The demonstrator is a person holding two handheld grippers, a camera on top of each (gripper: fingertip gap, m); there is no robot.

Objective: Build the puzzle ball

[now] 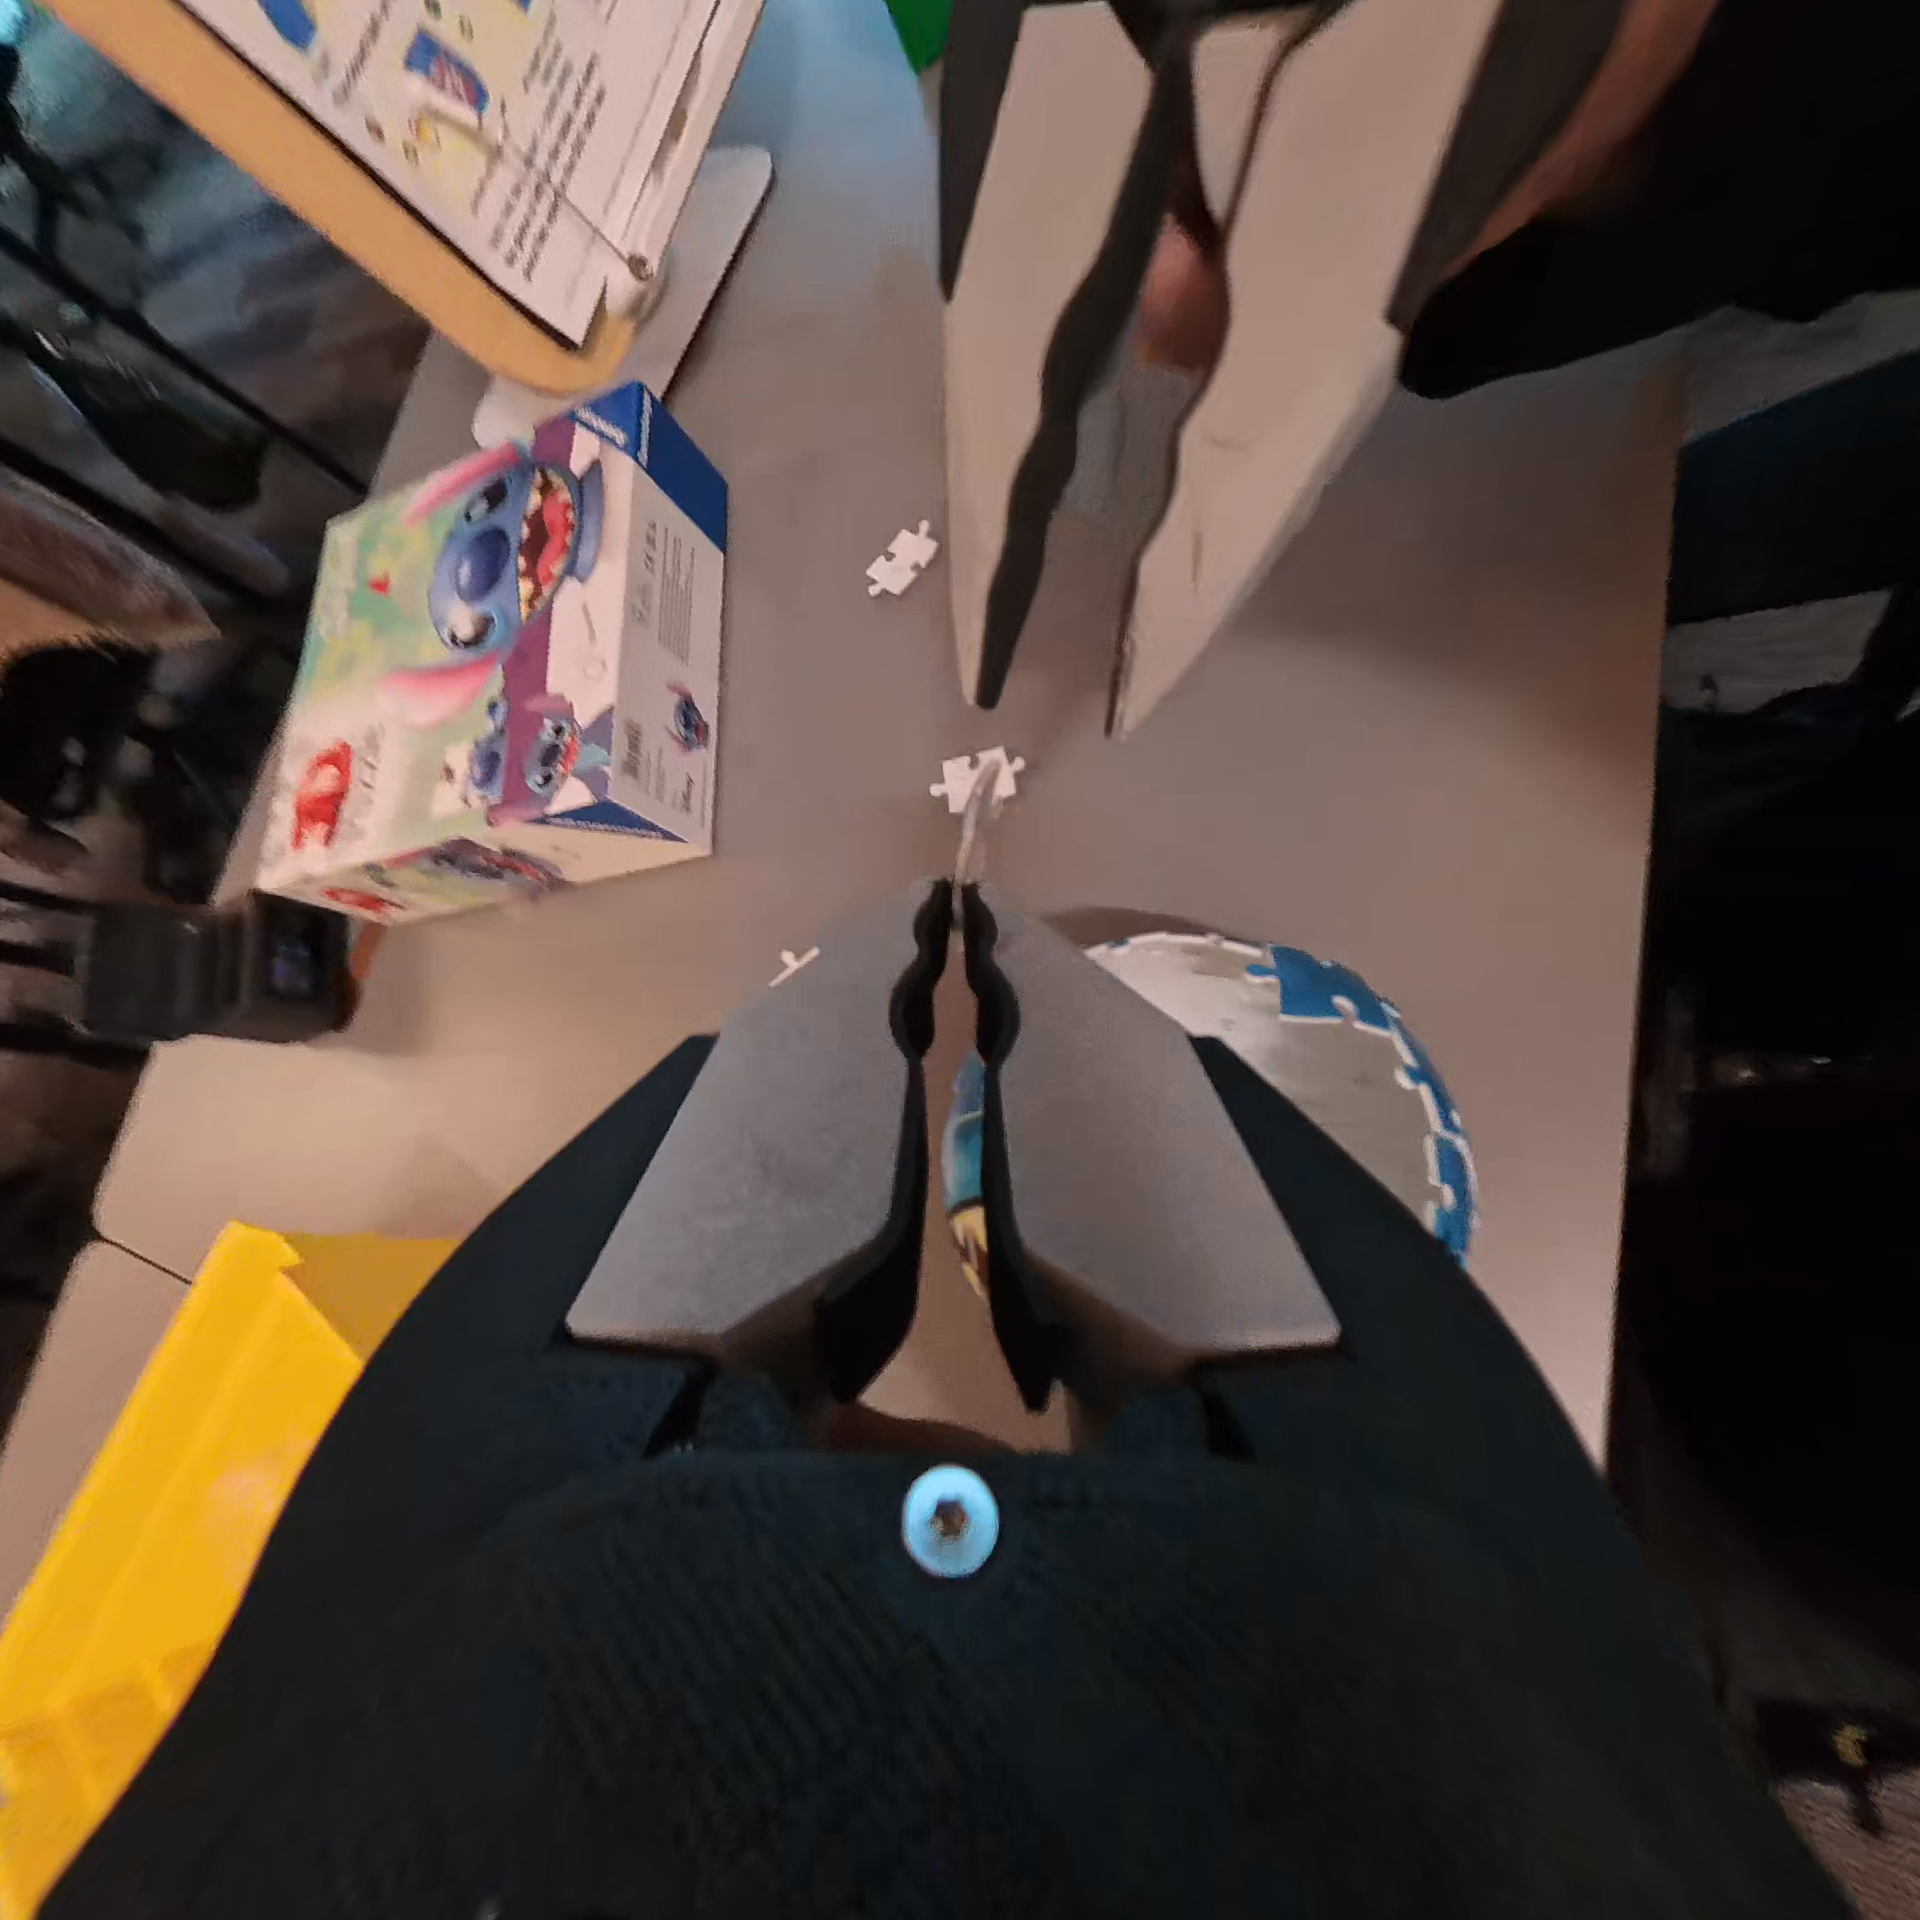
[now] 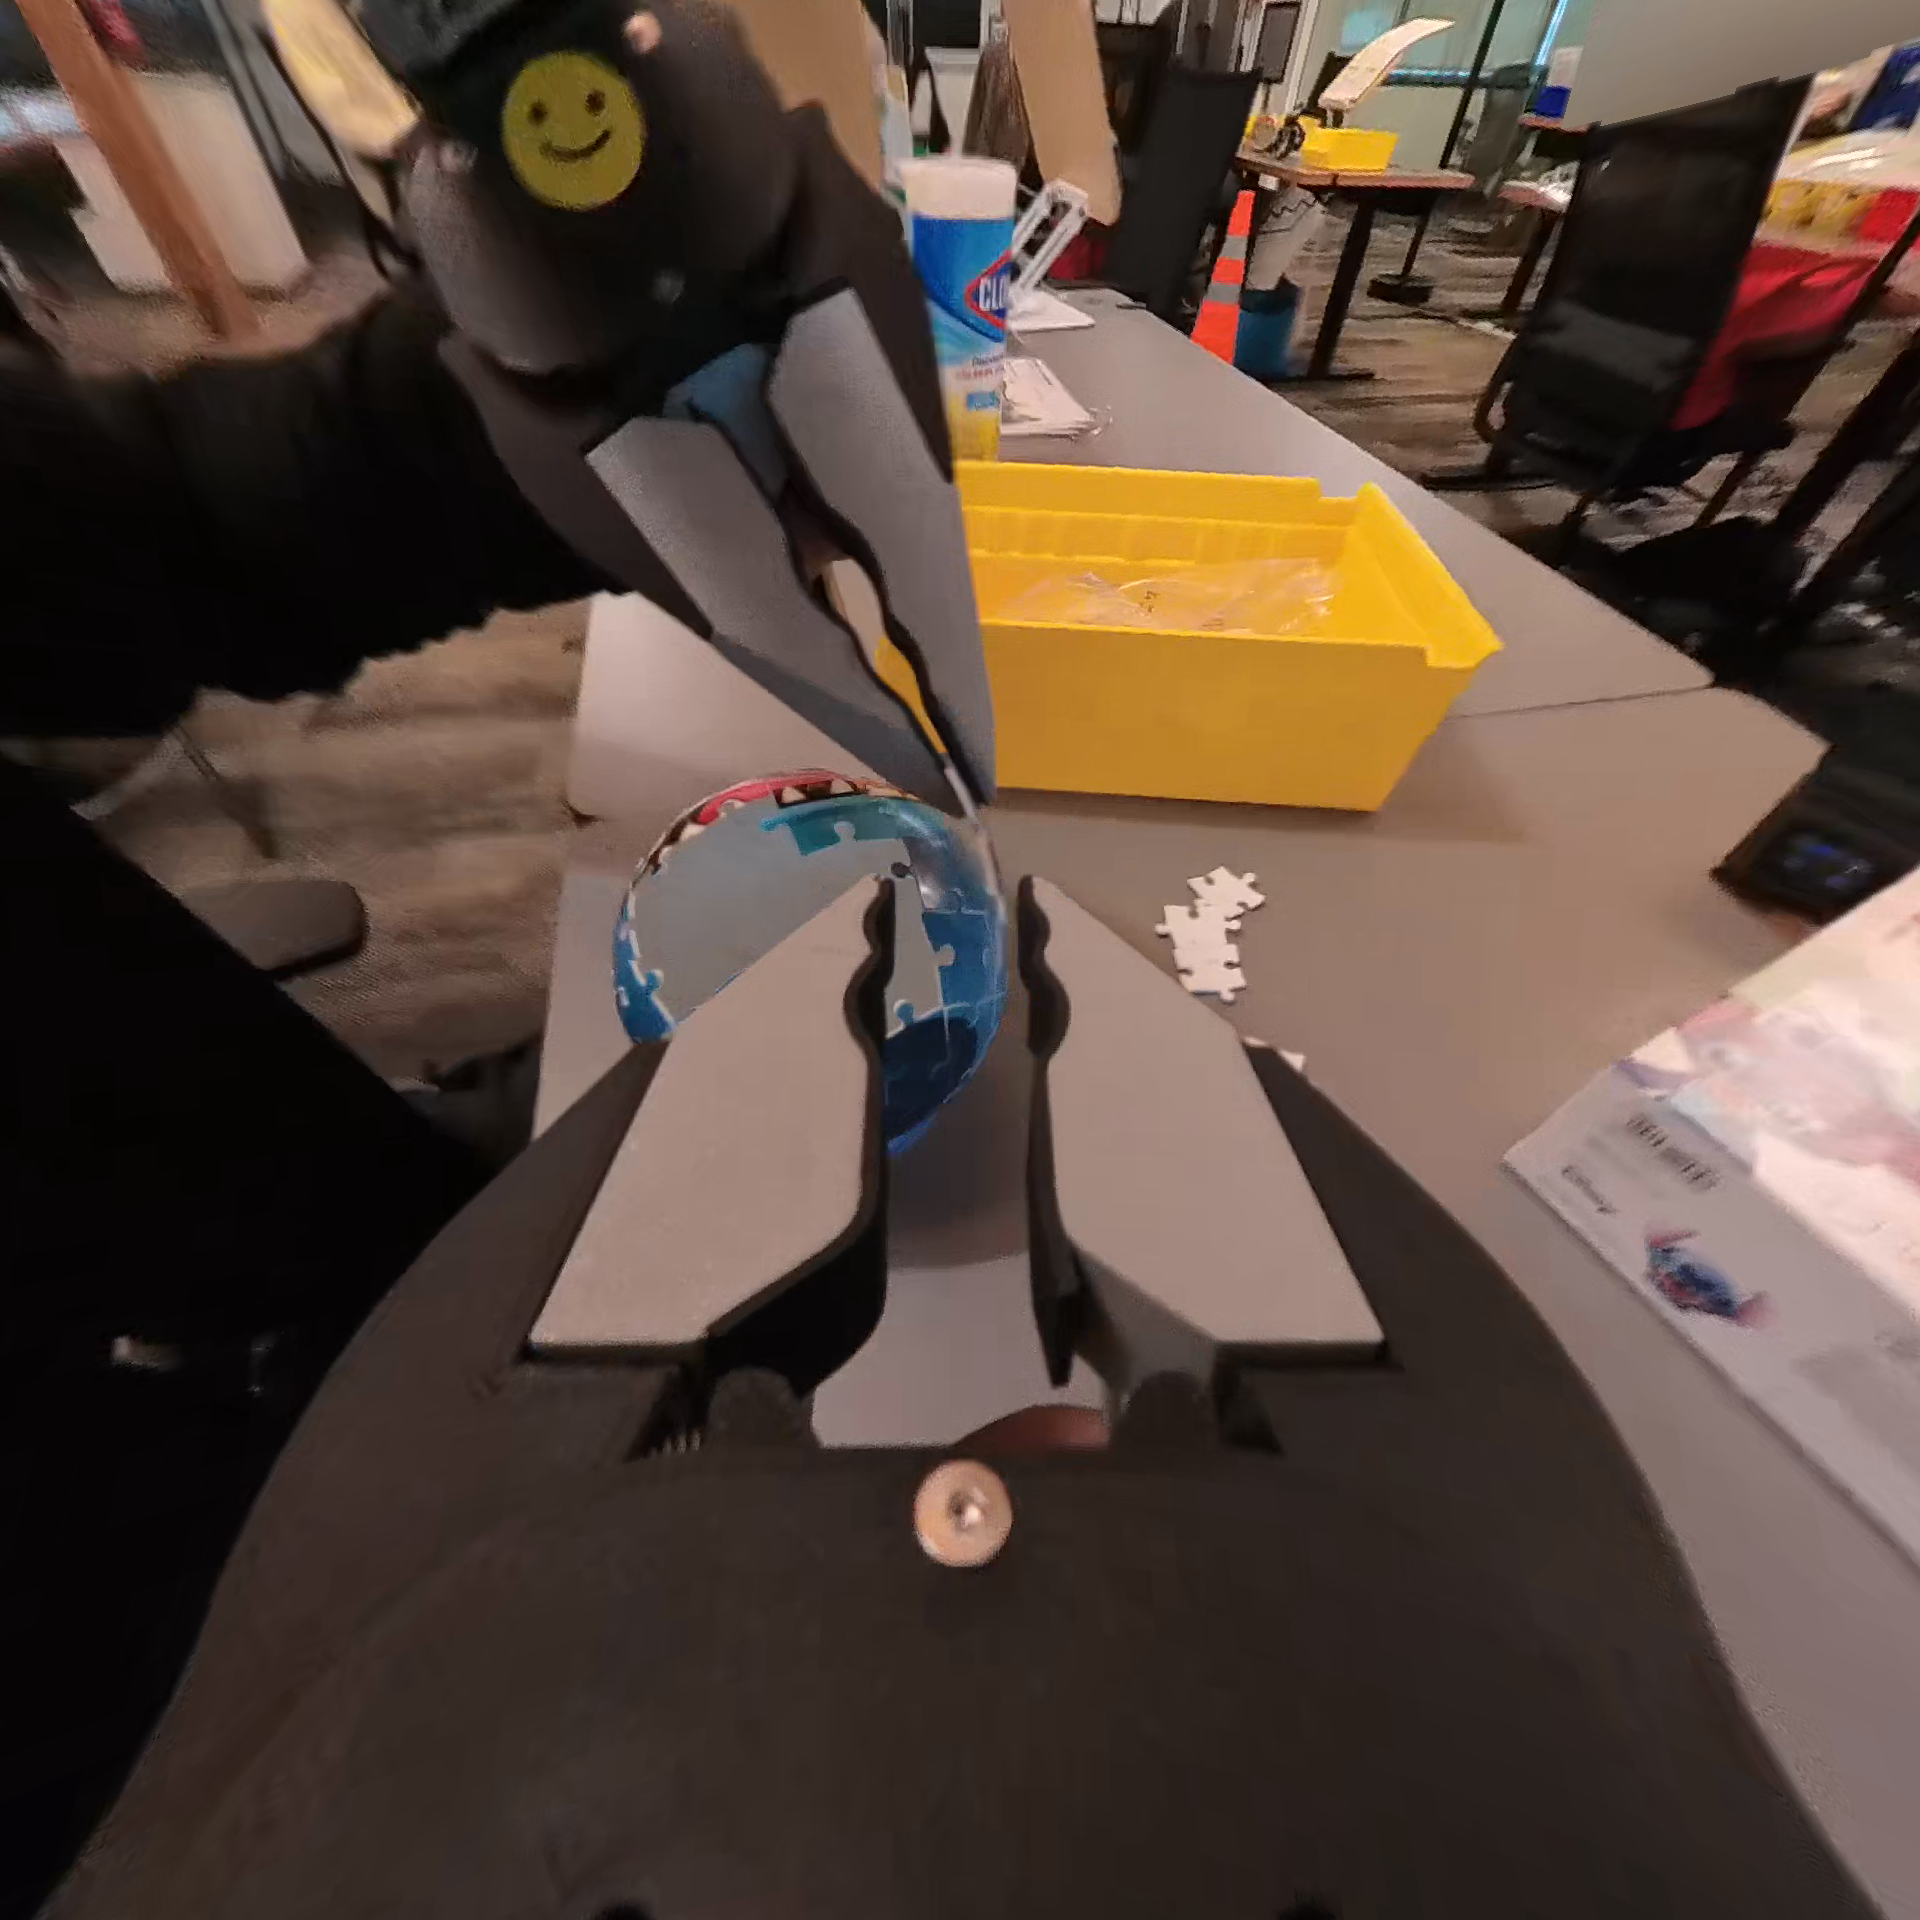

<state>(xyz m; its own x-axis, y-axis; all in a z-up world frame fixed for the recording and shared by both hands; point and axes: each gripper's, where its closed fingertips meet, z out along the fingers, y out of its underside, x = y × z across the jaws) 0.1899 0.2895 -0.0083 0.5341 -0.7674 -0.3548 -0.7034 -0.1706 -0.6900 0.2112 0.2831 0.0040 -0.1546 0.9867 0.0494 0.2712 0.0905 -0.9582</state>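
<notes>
The half-built puzzle ball (image 1: 1299, 1039) lies on the grey table as an open shell, blue outside and grey inside; it also shows in the right wrist view (image 2: 748, 894). My left gripper (image 1: 954, 896) is shut on a thin puzzle piece (image 1: 966, 836) held edge-on, just above the shell's rim. In the right wrist view the left gripper (image 2: 971, 795) reaches down from the upper left with the piece (image 2: 987, 842). My right gripper (image 2: 956, 894) is open and empty, facing the left one with the shell between them. It enters the left wrist view (image 1: 1049, 712) from the top.
Loose white pieces (image 1: 902, 559) (image 2: 1210, 930) lie on the table (image 1: 1351, 779). The printed puzzle box (image 1: 499, 665) stands left, a yellow bin (image 2: 1195, 665) behind the ball, a wipes canister (image 2: 966, 291) beyond. An instruction sheet (image 1: 499, 135) lies at the far left. Left and right tips are no more than a few centimetres apart.
</notes>
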